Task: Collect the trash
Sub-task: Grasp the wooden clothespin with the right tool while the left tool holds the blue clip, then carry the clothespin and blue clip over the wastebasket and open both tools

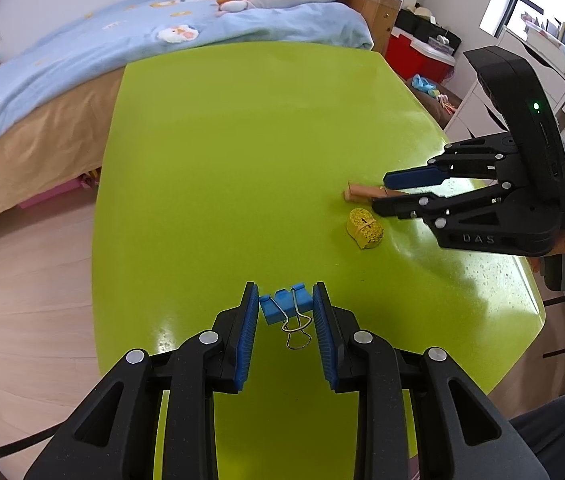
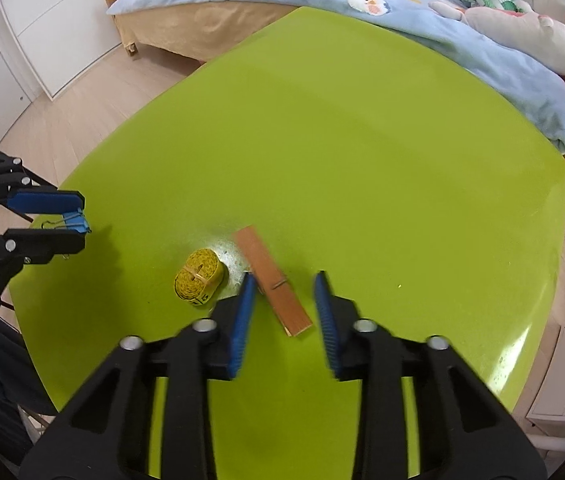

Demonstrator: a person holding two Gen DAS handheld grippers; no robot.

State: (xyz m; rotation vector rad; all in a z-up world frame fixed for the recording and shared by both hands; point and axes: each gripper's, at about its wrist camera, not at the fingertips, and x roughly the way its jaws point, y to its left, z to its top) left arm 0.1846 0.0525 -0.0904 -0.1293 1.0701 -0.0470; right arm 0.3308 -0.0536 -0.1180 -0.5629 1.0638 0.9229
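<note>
Straddling the blue binder clip [image 1: 284, 306], your left hand-held gripper [image 1: 285, 300] has a pad [image 1: 248, 340] on either side of it. The pads look to be touching the clip's ends, though from this angle I can't be sure they are squeezing yet; in the right wrist view the clip sits between the fingers at their tips, seemingly off the worktop [image 1: 242, 152]. Its wire handles point back toward you, so the grip falls on the body, which is the sturdier part.

Your right hand-held gripper [image 2: 284, 280] is spread wide and holds nothing. It sits low over the wooden clothespin [image 2: 272, 280], which lies diagonally between the fingers; the left fingertip is just beside it. That skew probably means one finger will nudge the pin round as you close.

Just beside the pin lies the rolled yellow tape measure [image 2: 198, 276], banded and untouched.

No bin or bag shows in either view. A bed [image 1: 82, 52] stands beyond the worktop.
</note>
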